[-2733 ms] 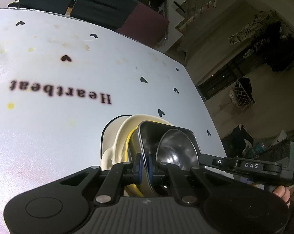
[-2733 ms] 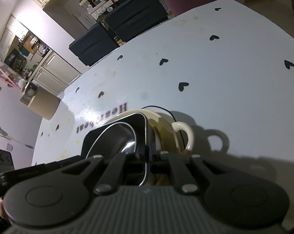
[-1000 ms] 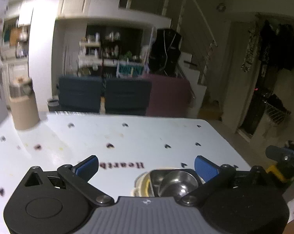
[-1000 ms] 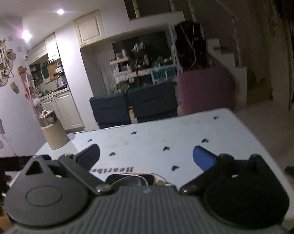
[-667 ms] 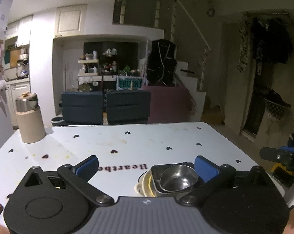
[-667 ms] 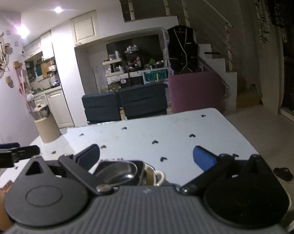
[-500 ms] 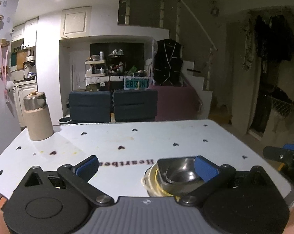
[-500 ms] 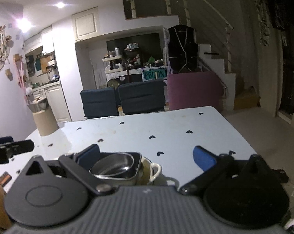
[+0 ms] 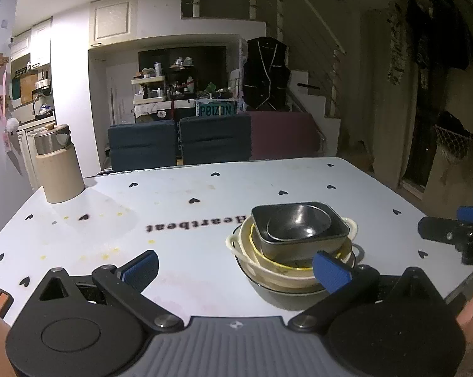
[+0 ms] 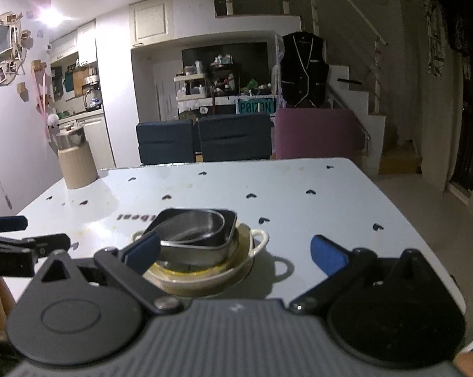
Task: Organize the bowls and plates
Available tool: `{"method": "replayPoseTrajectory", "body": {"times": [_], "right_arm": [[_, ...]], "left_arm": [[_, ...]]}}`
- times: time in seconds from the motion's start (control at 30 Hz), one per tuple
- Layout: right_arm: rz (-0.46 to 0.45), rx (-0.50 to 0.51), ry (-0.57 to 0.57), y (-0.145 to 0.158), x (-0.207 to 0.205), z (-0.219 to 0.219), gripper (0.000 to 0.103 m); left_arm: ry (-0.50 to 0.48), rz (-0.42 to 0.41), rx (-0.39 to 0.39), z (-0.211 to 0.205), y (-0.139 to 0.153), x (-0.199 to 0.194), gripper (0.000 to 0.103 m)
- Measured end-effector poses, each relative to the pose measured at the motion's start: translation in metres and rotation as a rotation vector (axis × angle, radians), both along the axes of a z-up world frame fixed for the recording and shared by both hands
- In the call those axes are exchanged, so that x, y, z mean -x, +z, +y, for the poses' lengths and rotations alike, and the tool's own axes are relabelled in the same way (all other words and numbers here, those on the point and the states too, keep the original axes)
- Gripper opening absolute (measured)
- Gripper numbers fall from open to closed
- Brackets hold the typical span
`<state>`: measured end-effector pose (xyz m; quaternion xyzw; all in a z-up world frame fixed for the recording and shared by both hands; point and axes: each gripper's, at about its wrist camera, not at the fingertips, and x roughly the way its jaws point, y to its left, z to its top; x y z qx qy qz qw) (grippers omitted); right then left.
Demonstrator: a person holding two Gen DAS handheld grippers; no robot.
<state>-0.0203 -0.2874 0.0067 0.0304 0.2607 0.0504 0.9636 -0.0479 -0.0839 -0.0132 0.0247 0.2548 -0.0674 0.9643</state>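
A round steel bowl sits inside a rectangular metal dish, its long axis running left to right. That dish rests in a cream two-handled bowl on a dark plate, stacked on the near right part of the white desk. The left hand-held gripper and right hand-held gripper are both spread wide, holding and touching nothing. A beige canister stands at the far left.

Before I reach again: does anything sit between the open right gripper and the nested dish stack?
Nothing visible: the right gripper faces the stacked dishes directly, only bare white table around them.
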Motion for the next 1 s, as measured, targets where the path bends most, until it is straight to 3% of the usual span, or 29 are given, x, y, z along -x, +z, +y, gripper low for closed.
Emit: {"method": "replayPoseTrajectory", "body": {"times": [1.0], "right_arm": [[0.057,0.07,0.022,-0.018,0.004,-0.004,0.103]], "left_arm": [[0.006,0.023,0.011,0.003,-0.013,0.01,0.103]]}}
